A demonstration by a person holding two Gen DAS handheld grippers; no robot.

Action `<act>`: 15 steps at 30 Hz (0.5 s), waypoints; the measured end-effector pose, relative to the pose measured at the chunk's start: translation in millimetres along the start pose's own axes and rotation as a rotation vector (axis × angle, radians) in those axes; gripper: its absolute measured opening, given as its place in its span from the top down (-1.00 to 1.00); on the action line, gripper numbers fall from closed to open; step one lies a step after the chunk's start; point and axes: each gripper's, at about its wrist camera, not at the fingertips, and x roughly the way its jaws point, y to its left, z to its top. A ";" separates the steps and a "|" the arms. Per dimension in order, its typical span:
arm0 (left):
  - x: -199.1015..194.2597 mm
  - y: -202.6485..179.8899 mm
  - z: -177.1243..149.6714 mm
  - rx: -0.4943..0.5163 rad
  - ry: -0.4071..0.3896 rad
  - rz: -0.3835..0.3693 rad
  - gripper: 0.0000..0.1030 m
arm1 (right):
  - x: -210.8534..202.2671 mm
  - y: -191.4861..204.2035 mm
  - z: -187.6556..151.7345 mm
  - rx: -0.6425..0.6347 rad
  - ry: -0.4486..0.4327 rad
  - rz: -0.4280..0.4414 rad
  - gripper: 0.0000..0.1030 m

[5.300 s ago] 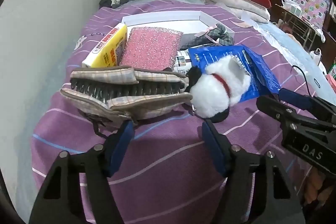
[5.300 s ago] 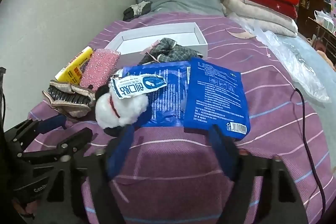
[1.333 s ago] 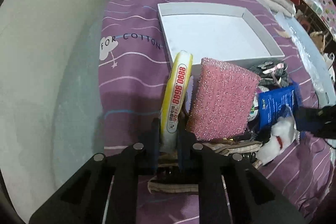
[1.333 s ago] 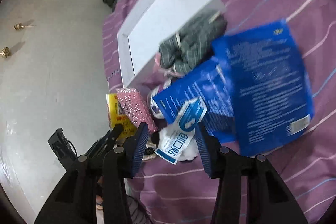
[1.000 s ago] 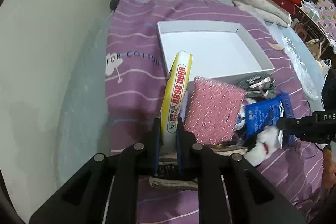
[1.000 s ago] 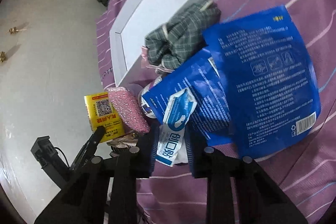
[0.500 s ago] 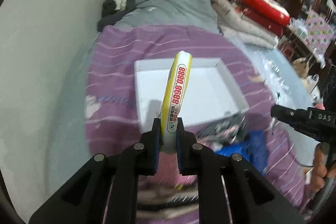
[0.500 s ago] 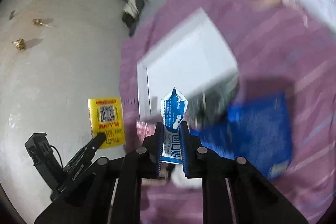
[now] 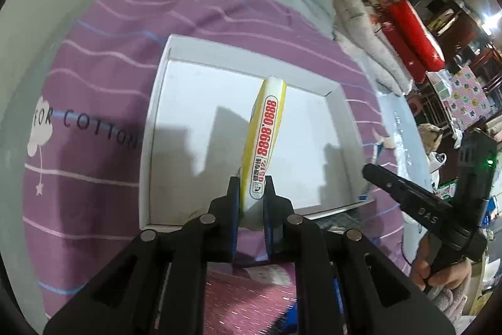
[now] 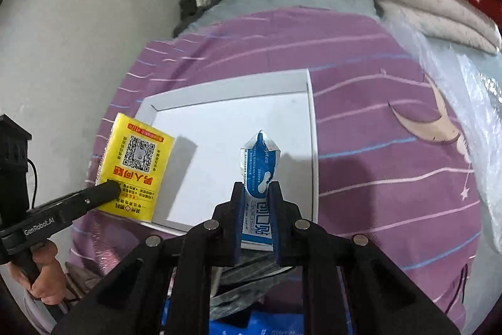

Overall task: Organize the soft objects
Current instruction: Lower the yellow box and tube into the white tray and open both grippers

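Striped purple bedspread (image 9: pixel 103 58), shallow white box (image 9: pixel 157 115).

"8898.0888" and "0512" on yellow pack (image 9: pixel 266 143); "FOR COTTON" on purple bedsheet (image 9: pixel 94 127); "DAS" on right gripper (image 9: pixel 370 171); "GenRobot.AI" on left gripper (image 10: pixel 114 189).

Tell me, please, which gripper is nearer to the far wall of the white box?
Left, probably. The left gripper holds its yellow packet over the white box, its tip close to the far wall. The right gripper with the blue sachet is nearer the box's front edge.
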 end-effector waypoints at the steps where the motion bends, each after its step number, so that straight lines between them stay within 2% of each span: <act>1: 2.1 2.4 -2.0 0.000 0.003 0.011 0.72 | 2.3 -0.9 -2.1 -0.006 0.002 -0.010 0.73; 6: 0.5 10.1 -7.3 -0.030 -0.018 0.003 0.71 | 10.7 1.7 -6.5 -0.038 0.003 -0.070 0.73; 8: -2.0 6.6 -6.5 -0.019 -0.038 0.047 0.65 | 12.9 5.0 -6.0 -0.047 -0.002 -0.081 0.68; 9: -4.5 4.1 -7.1 0.000 -0.054 0.075 0.53 | 12.5 7.0 -5.5 -0.052 -0.015 -0.096 0.66; 10: -8.8 0.3 -8.4 0.027 -0.071 0.094 0.29 | 11.0 8.7 -6.3 -0.059 -0.029 -0.106 0.49; 11: -13.2 -3.0 -9.5 0.054 -0.092 0.104 0.15 | 8.2 10.7 -7.0 -0.066 -0.046 -0.107 0.04; 12: -18.1 -6.6 -10.6 0.077 -0.113 0.108 -0.03 | 4.9 12.0 -7.5 -0.066 -0.063 -0.100 -0.24; 13: -24.7 -10.7 -12.2 0.098 -0.141 0.109 -0.09 | -0.1 13.5 -8.9 -0.063 -0.085 -0.088 -0.68; 15: -36.4 -17.3 -15.5 0.131 -0.182 0.118 -0.12 | -11.8 15.2 -10.8 -0.053 -0.126 -0.053 -0.72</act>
